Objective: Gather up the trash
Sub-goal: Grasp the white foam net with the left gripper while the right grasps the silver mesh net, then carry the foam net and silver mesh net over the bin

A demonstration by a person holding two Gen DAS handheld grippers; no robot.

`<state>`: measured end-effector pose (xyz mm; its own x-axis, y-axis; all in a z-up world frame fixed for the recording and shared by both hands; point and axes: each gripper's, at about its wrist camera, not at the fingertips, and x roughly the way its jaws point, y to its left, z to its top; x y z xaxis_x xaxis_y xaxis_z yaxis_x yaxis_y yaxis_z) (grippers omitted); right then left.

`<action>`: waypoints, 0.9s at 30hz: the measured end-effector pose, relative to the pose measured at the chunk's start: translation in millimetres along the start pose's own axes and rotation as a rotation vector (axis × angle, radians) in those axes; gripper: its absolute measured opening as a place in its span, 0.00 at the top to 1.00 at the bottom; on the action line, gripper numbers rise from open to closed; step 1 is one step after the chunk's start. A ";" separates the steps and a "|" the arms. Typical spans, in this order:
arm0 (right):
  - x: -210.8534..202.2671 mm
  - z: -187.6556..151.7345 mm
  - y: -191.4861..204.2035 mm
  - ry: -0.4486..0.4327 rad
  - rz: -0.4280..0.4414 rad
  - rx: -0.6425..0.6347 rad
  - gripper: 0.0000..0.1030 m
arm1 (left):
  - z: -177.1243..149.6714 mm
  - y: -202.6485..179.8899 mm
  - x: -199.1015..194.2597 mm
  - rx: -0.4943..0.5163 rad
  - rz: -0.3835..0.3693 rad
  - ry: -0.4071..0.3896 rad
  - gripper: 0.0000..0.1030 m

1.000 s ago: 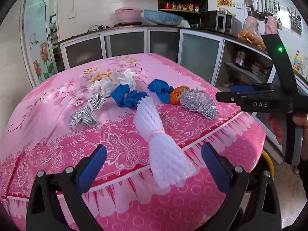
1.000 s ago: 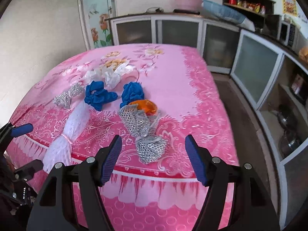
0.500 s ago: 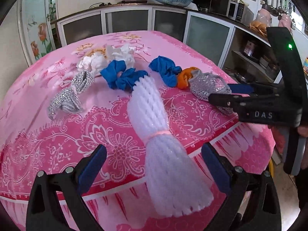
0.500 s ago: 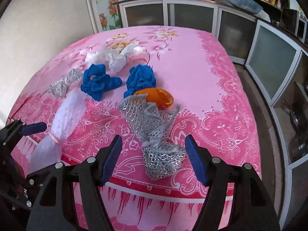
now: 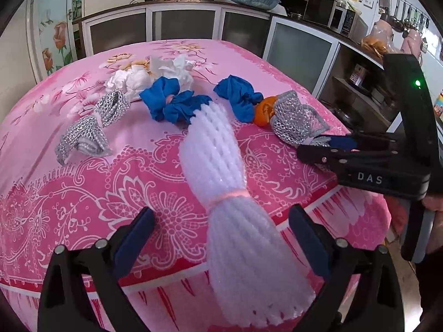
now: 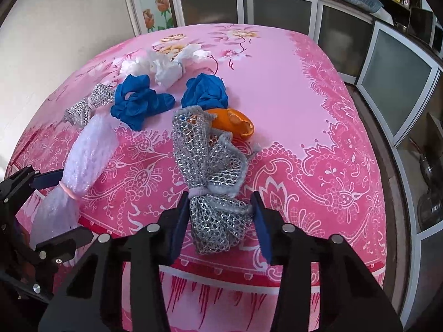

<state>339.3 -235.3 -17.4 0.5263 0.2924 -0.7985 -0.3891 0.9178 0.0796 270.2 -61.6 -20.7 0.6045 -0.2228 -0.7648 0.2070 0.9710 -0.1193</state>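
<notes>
Trash lies on a pink-clothed table (image 5: 69, 182). A white foam net bundle (image 5: 221, 182) lies lengthwise between the open fingers of my left gripper (image 5: 221, 238). My right gripper (image 6: 220, 215) has its jaws narrowed around the near end of a silver mesh net (image 6: 205, 160), the pads at its sides; it also shows in the left wrist view (image 5: 326, 149). Behind lie an orange peel (image 6: 235, 124), two blue crumpled gloves (image 6: 138, 102) (image 6: 205, 91), white tissue (image 6: 166, 66) and a second silver net (image 5: 88, 132).
The table's front edge drops off just under both grippers. Kitchen cabinets (image 6: 277, 8) run along the back and the right side, with a narrow floor strip (image 6: 393, 193) between table and cabinets. A wall (image 6: 69, 27) stands at the left.
Both grippers have moved forward to the table. The right gripper's jaws have closed in around the silver net; the left gripper now straddles the white foam bundle.
</notes>
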 end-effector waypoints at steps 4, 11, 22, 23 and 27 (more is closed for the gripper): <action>-1.0 0.0 1.2 -0.004 -0.010 0.001 0.74 | 1.8 6.6 3.7 -0.008 0.005 0.014 0.63; -11.9 -1.1 0.2 -0.022 0.020 0.036 0.77 | 3.2 23.1 -3.8 -0.080 -0.054 0.016 0.77; -78.0 -15.1 -5.2 -0.116 0.054 0.094 0.77 | -2.6 30.4 -60.4 -0.042 -0.033 -0.056 0.77; -85.0 -20.2 -6.7 -0.124 0.047 0.099 0.77 | -3.0 28.4 -63.2 -0.035 -0.036 -0.058 0.77; -102.2 -40.7 -17.8 -0.130 0.027 0.139 0.77 | -7.2 10.6 -72.9 0.018 -0.059 -0.064 0.77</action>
<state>261.6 -292.5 38.5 0.6135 0.3412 -0.7122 -0.3010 0.9348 0.1886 222.9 -34.5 29.2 0.6383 -0.2857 -0.7148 0.2577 0.9543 -0.1513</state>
